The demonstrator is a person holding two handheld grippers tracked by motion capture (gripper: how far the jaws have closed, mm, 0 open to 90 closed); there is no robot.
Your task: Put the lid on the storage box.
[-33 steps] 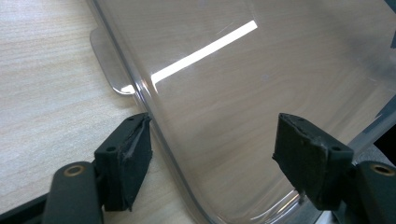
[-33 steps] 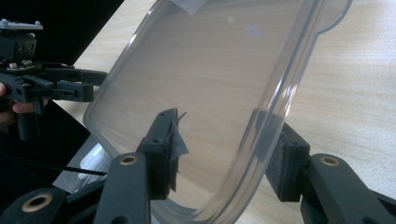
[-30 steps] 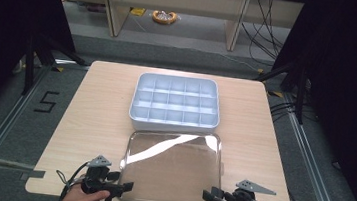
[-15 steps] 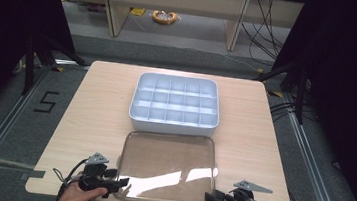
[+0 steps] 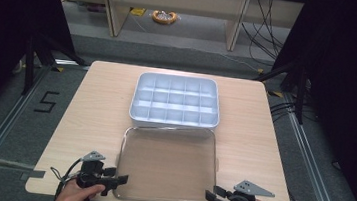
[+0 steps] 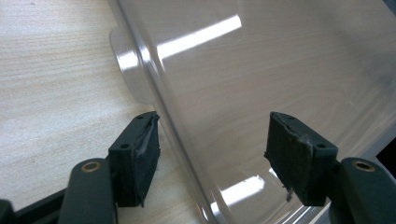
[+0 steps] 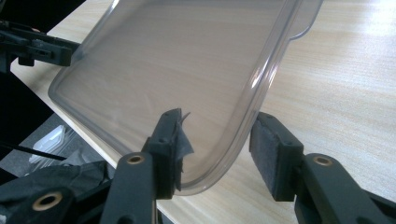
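Clear plastic lid (image 5: 167, 164) lies flat at the table's (image 5: 95, 107) near edge, just in front of the white compartment tray (image 5: 175, 101), with the left gripper (image 5: 117, 179) open astride its near-left corner and the right gripper (image 5: 212, 196) open astride its near-right corner, neither clamped.

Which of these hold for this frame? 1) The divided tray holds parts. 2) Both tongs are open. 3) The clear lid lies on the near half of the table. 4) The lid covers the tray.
1) False: the divided tray has bare compartments.
2) True: the left tongs and right tongs each straddle a lid edge, jaws apart.
3) True: the clear lid lies nearer the person than the tray.
4) False: the lid sits beside the tray on the table.
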